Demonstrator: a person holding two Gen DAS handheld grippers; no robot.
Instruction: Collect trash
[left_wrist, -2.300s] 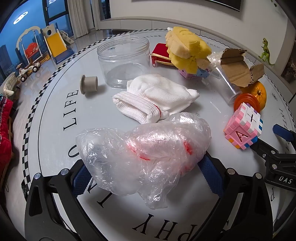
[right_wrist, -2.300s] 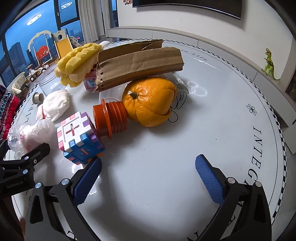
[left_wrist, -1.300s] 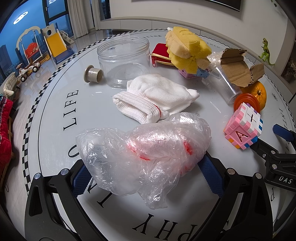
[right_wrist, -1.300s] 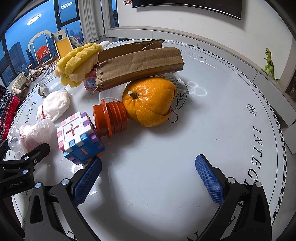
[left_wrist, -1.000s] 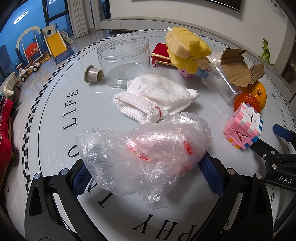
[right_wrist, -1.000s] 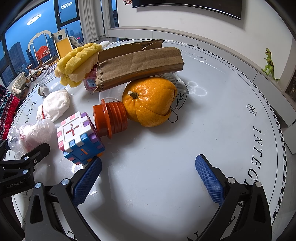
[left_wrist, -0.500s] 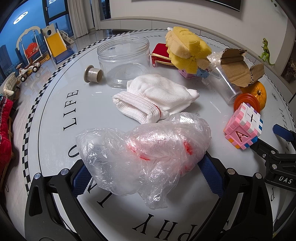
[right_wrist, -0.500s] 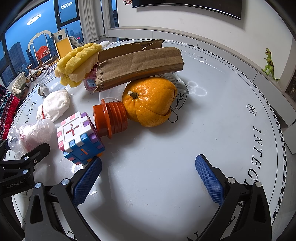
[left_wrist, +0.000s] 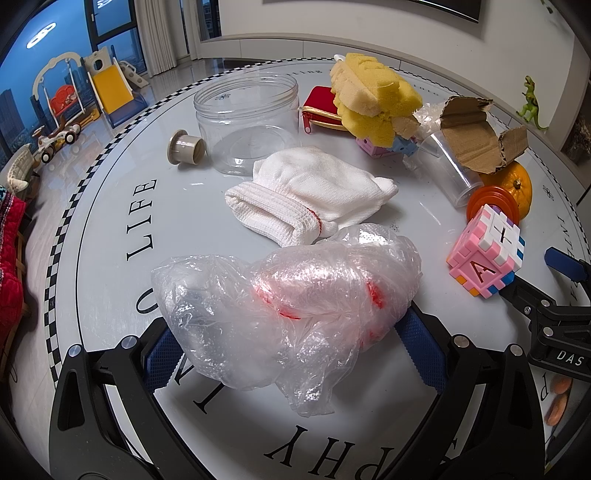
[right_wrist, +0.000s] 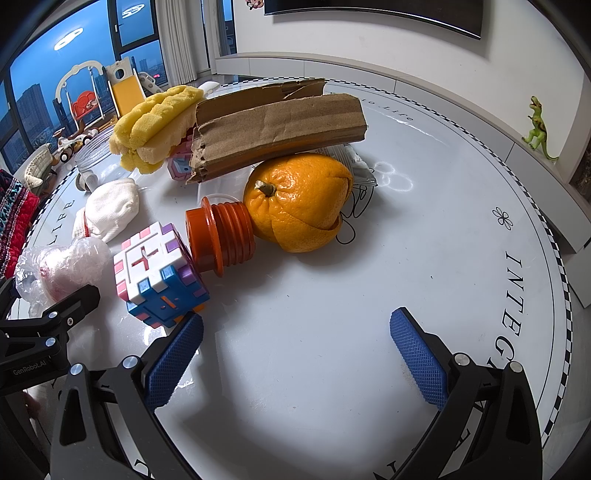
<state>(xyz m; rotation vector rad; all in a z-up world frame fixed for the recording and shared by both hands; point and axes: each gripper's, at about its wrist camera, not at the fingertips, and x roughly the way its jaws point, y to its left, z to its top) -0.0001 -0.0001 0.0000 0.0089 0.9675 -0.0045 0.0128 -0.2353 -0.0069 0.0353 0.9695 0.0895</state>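
Observation:
A crumpled clear plastic bag (left_wrist: 284, 306) with red print lies on the round white table (left_wrist: 103, 229). My left gripper (left_wrist: 288, 343) is open with its blue pads on either side of the bag, not squeezing it. The bag also shows in the right wrist view (right_wrist: 62, 266). My right gripper (right_wrist: 295, 350) is open and empty over bare table. Ahead of it lie an orange peel (right_wrist: 299, 203), an orange threaded cap (right_wrist: 221, 236) and torn cardboard (right_wrist: 277, 125). Its left pad sits close to a puzzle cube (right_wrist: 159, 273).
A white sock (left_wrist: 310, 192), a clear jar (left_wrist: 247, 114), a small grey spool (left_wrist: 186, 151), yellow sponge (left_wrist: 373, 88), a red pouch (left_wrist: 321, 107) and a clear cup (left_wrist: 448, 166) lie further back. The table edge curves along the left and right.
The grey spool rolled from the left toward the clear jar and stopped beside it. Both grippers and the bag have stayed still.

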